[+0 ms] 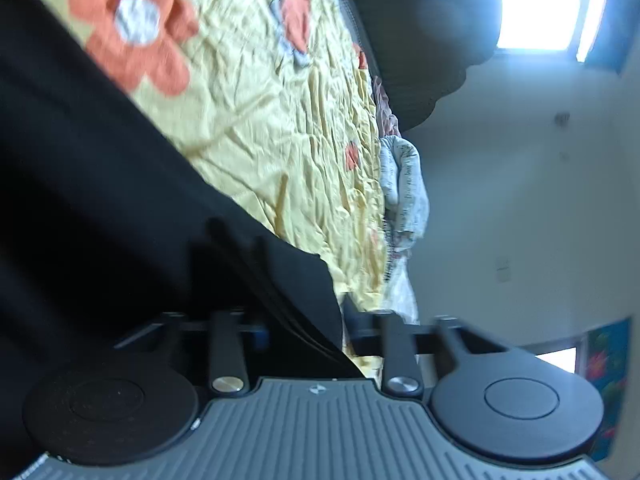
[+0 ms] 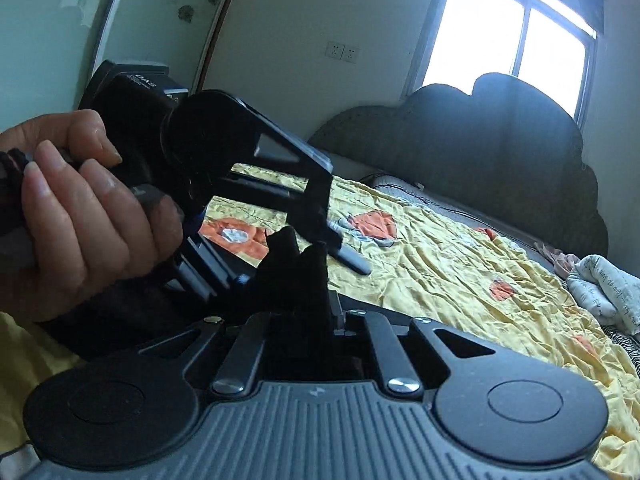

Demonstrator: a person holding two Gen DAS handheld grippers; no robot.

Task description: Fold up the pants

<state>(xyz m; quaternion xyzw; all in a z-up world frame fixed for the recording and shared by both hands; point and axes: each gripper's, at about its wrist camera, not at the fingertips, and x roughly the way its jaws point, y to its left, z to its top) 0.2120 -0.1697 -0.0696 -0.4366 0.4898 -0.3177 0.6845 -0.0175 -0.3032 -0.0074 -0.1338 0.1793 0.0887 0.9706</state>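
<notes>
I worked over a bed point(image 2: 460, 264) covered with a wrinkled yellow sheet point(image 1: 256, 120) printed with orange flowers. A dark headboard point(image 2: 500, 152) stood behind it. A crumpled white cloth point(image 2: 604, 288) lay on the sheet near the edge.

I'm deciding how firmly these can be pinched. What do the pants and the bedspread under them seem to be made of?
The pants look like a soft, matte black woven or knit cloth: they drape in thick folds with no shine, though the view is blurred. The bedspread looks like thin yellow cotton or a blend, finely creased all over, with printed orange flowers. The exact fibre of either cannot be told.
</notes>
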